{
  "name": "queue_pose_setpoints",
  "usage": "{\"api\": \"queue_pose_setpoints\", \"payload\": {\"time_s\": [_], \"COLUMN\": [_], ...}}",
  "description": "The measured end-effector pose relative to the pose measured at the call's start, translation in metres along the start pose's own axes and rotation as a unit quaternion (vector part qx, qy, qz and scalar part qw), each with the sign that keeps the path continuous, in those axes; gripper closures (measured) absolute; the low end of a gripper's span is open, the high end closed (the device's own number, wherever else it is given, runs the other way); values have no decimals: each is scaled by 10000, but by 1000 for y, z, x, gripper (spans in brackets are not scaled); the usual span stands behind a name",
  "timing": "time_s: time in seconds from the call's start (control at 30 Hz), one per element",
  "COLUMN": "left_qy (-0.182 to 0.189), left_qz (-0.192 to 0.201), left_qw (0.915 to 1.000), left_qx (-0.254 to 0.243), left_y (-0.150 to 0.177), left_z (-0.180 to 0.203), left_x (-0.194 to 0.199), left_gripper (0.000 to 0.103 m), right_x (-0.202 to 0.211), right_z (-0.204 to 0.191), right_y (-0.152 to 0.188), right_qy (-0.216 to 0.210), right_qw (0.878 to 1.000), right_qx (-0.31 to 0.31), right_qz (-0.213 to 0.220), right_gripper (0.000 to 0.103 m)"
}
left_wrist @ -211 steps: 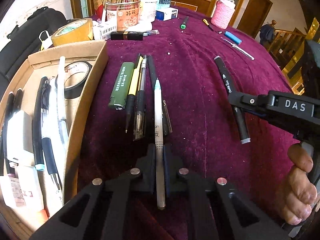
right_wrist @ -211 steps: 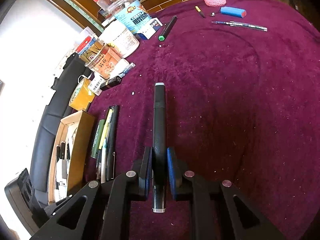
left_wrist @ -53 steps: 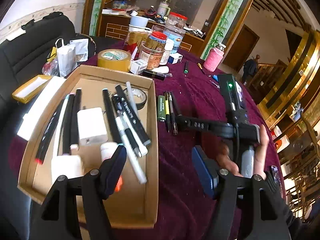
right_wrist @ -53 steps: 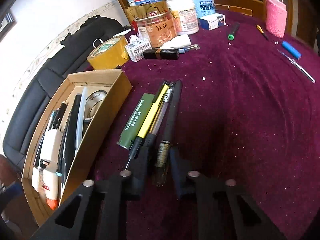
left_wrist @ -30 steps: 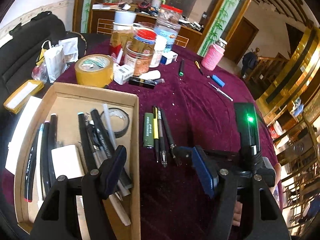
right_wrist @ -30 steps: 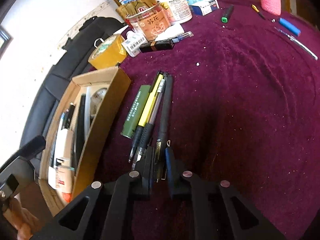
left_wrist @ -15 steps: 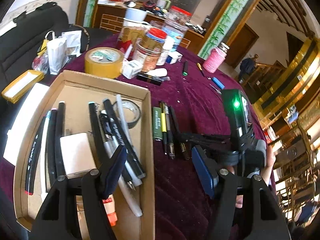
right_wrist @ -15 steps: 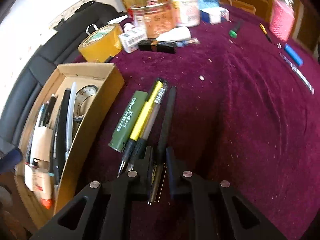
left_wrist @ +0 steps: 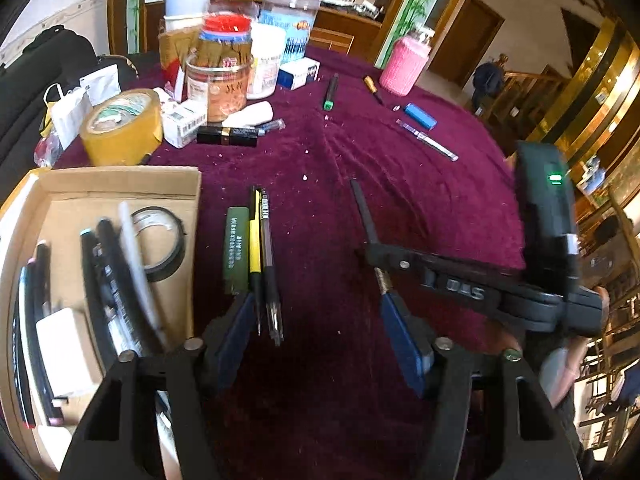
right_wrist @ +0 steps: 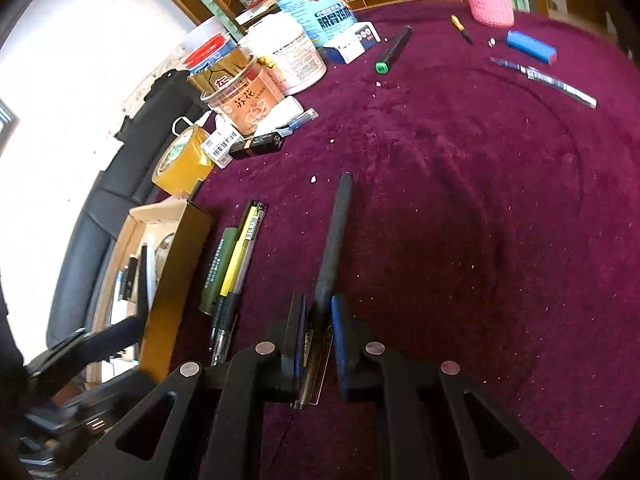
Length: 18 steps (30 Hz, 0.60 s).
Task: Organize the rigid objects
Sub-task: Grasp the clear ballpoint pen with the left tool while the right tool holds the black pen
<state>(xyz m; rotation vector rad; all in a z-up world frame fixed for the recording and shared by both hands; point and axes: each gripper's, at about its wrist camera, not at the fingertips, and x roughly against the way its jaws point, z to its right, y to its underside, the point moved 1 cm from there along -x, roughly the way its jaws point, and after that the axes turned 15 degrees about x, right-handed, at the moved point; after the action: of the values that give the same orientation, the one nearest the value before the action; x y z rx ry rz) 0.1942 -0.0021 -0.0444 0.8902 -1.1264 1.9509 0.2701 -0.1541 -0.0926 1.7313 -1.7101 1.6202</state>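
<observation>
Pen (right_wrist: pixel 334 240), black, pinched at its near end in the right gripper (right_wrist: pixel 319 308), pads pressed together on the barrel, long axis running straight up the frame away from the fingers and leaning slightly right. Lifted off the table (right_wrist: pixel 500 200), probably, though hard to judge through the fisheye. Cardboard box (right_wrist: pixel 176 240) at left of centre in that view, with its long wall nearly parallel to the held pen: a sideways carry to the left, then, with little turning needed to lay the pen alongside those already inside.

Left gripper (left_wrist: pixel 316 316) spread, jaws just closed a little, pressing on nothing. Yellow pen (left_wrist: pixel 255 240) and clear pen (left_wrist: pixel 267 248) at lower centre of its view, tips just inside the left finger, long axes pointing up the frame, green stick (left_wrist: pixel 236 244) touching them on the box side. Left hand the nearer one for these three.
</observation>
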Motion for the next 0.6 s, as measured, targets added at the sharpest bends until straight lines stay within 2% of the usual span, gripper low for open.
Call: {"api": "queue_pose_setpoints", "payload": {"time_s": [0.07,0.2,0.27,0.33,0.43,0.6], "left_qy": [-94,-96,-98,-215,-291,-453], "left_qz": [-127,-401,-524,-631,-756,-718], "left_qw": [9999,9986,9976,9963,9950,9956], "left_qx": [40,321,441,541,586,400], "left_y": [-4,-19,-26,-31,-34,-36], "left_z": [1,1,-4,-8,-11,-5], "left_x": [-11,-33,-44,-53,-64,-66], "left_gripper": [50,50,60,64,64,64], "right_x": [-2,-2,-1,2,4,2], "right_z": [6,18,18,16,14,18], "right_y": [0,2,3,2,2,3], "right_qy": [-50,-304,-268,-204,-151,-164], "right_qw": [9998,9982,9983,9988,9990,9986], "right_qx": [-186,-517,-519,-455,-420,-496], "right_qz": [-22,-68,-62,-26,7,-28], "right_gripper": [91,91,91,91,91,90]}}
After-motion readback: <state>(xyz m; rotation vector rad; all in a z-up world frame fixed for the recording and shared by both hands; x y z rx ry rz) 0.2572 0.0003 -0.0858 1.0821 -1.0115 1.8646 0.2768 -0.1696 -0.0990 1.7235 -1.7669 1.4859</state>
